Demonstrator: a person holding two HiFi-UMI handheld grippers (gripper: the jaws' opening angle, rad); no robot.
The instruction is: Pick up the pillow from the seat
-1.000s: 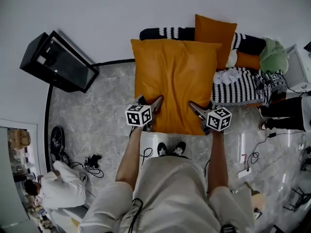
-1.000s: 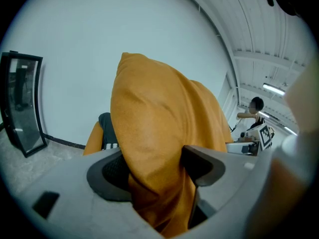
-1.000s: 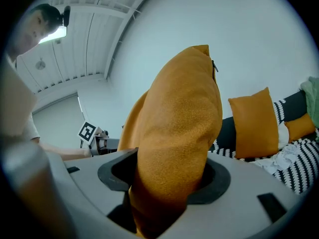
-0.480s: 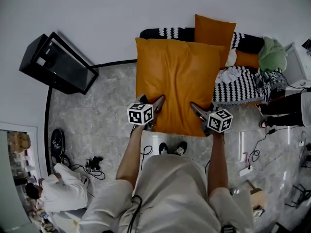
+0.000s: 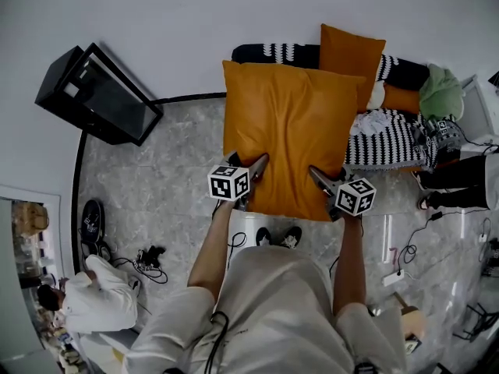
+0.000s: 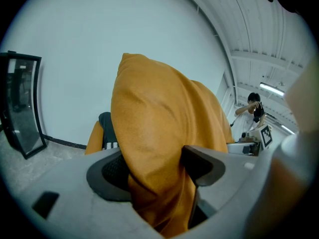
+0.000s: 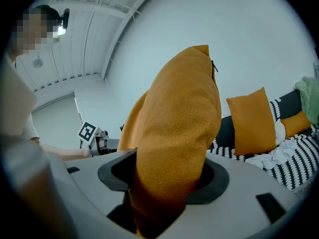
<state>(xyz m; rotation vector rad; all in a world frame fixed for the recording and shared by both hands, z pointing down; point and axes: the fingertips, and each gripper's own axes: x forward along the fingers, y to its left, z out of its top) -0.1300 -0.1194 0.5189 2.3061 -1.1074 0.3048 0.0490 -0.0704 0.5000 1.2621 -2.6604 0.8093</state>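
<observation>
A large orange pillow (image 5: 292, 135) hangs in the air in front of me, lifted off the black-and-white striped seat (image 5: 390, 135) behind it. My left gripper (image 5: 251, 179) is shut on the pillow's near left edge, and the fabric (image 6: 159, 148) bulges between its jaws. My right gripper (image 5: 321, 184) is shut on the near right edge, where the orange cloth (image 7: 174, 138) fills the gap between its jaws. A second, smaller orange pillow (image 5: 351, 53) leans on the seat's back.
A black glass-fronted cabinet (image 5: 97, 96) stands at the left. On the seat lie a white cloth (image 5: 374, 119) and a green bundle (image 5: 443, 92). Cables (image 5: 148, 259) and a person in white (image 5: 97, 302) are on the marble floor at lower left. Another person's legs (image 5: 460, 181) show at right.
The pillow and both grippers have shifted slightly right and a little down in the head view. Both grips stay the same.
</observation>
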